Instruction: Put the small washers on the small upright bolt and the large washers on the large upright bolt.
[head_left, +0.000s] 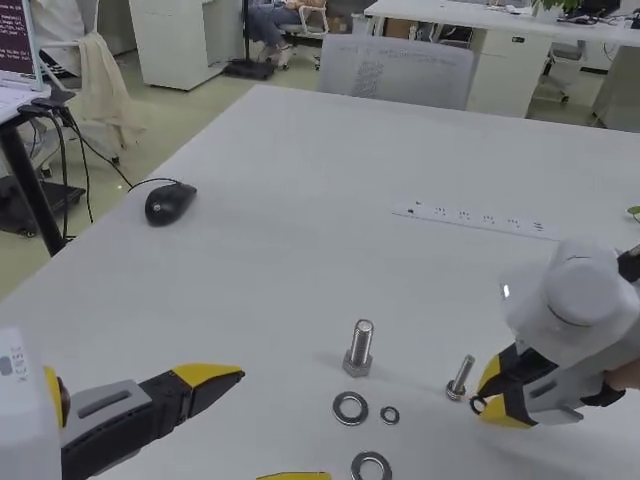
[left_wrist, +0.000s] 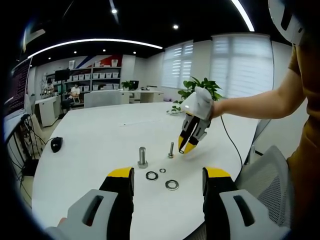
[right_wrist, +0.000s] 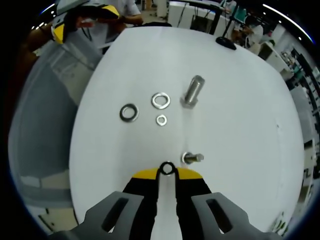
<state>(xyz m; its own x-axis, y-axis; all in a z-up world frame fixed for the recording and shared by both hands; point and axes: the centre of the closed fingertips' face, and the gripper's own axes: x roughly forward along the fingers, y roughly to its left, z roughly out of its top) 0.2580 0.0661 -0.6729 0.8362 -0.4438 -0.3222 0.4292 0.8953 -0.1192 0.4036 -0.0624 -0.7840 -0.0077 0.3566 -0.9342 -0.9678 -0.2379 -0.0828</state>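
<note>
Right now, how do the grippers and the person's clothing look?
The left gripper and right gripper have black jaws with yellow tips and pale grey housings. The right one's housing is rounded, with a small light. The person's short sleeve is brown.

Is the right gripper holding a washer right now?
Yes, shut: the right gripper pinches a small washer at its tips, beside the small bolt.

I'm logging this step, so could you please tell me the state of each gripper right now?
Left gripper: open, holding nothing.
Right gripper: shut on a small washer.
</note>
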